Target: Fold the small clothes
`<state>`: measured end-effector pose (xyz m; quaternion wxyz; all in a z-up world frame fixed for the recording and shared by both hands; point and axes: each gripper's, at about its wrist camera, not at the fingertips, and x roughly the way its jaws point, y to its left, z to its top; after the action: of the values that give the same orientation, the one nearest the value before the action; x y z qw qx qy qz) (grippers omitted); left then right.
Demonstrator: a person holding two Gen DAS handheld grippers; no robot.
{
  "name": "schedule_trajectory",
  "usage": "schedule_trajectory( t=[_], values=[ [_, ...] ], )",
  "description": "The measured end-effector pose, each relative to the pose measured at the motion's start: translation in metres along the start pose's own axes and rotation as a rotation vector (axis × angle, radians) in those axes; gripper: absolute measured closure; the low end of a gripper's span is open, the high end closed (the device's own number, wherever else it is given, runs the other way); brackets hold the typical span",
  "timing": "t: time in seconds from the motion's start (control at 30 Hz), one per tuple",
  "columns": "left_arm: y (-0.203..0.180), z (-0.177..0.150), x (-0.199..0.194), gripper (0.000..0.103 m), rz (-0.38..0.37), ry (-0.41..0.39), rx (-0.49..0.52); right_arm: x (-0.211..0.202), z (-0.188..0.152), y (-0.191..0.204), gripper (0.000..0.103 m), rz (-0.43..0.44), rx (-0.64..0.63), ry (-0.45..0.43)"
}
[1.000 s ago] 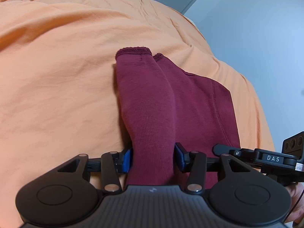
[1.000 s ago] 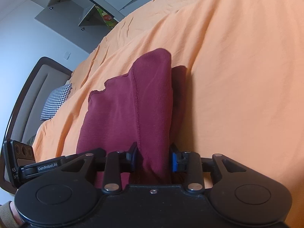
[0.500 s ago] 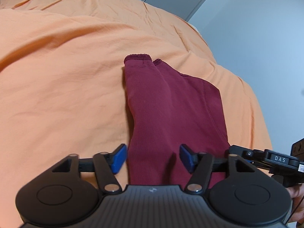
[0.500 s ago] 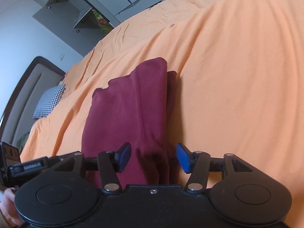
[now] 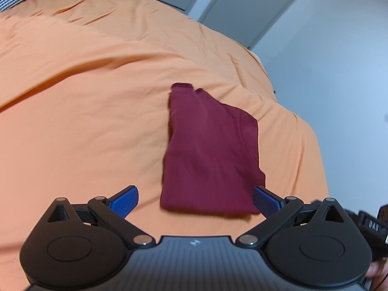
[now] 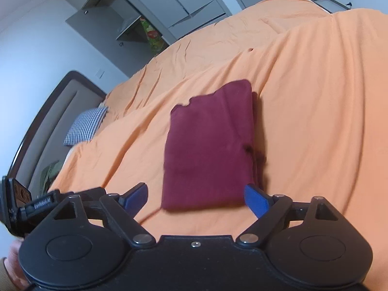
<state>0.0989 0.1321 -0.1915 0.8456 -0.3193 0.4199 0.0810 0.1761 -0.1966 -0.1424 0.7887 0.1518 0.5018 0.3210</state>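
Observation:
A dark red garment point(image 5: 211, 155) lies folded into a compact rectangle on the orange bedspread point(image 5: 80, 111); two ribbed cuffs poke out at its far end in the left wrist view. My left gripper point(image 5: 195, 202) hovers just short of its near edge, open, with nothing between the blue pads. In the right wrist view the same garment point(image 6: 208, 150) lies flat with layered edges on its right side. My right gripper point(image 6: 195, 198) is also open and empty, its pads flanking the near edge from above.
A checked pillow point(image 6: 84, 123) rests by the dark headboard point(image 6: 46, 121) at the left. Grey wardrobe doors point(image 6: 184, 4) and an open shelf stand behind the bed. The other gripper point(image 6: 21, 203) and a hand show at the left edge. The bedspread point(image 6: 315, 121) is wrinkled.
Both grippers were shut on the garment a second ago. They opened, let it drop flat on the bed, and have pulled back and up from it.

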Motion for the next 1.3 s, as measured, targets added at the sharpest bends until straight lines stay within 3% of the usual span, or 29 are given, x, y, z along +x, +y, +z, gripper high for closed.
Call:
schedule_trajectory(
  t=[0.07, 0.23, 0.3, 0.4, 0.57, 0.7, 0.87, 1.03, 1.2, 1.3],
  values=[
    [0.000, -0.014, -0.019, 0.001, 0.015, 0.011, -0.013, -0.015, -0.016, 0.010, 0.005, -0.002, -0.022, 0.020],
    [-0.009, -0.053, -0.065, 0.001, 0.050, 0.067, -0.032, -0.050, -0.054, 0.038, 0.001, 0.003, -0.054, 0.118],
    [-0.016, -0.066, -0.085, 0.001, 0.049, 0.065, -0.038, -0.066, -0.061, 0.051, 0.001, -0.023, -0.069, 0.126],
    [-0.032, -0.075, -0.111, 0.001, 0.077, 0.044, -0.024, -0.088, -0.058, 0.076, 0.001, -0.128, -0.123, 0.100],
    [-0.058, -0.069, -0.143, 0.001, 0.020, -0.023, 0.017, -0.114, -0.036, 0.115, 0.001, -0.216, -0.296, 0.004],
    [-0.080, -0.053, -0.161, 0.001, 0.074, -0.083, 0.076, -0.132, -0.011, 0.126, 0.001, -0.201, -0.293, -0.078],
    [-0.102, -0.040, -0.178, 0.001, 0.109, -0.156, 0.143, -0.153, 0.008, 0.135, 0.001, -0.175, -0.293, -0.115],
    [-0.120, -0.034, -0.175, 0.001, 0.152, -0.155, 0.180, -0.165, 0.012, 0.134, 0.001, -0.162, -0.273, -0.132],
    [-0.119, -0.030, -0.169, 0.001, 0.060, -0.124, 0.104, -0.165, 0.006, 0.130, 0.001, -0.183, -0.261, -0.126],
    [-0.123, -0.031, -0.164, 0.001, 0.124, -0.114, 0.118, -0.164, 0.002, 0.129, 0.001, -0.188, -0.252, -0.116]
  ],
)
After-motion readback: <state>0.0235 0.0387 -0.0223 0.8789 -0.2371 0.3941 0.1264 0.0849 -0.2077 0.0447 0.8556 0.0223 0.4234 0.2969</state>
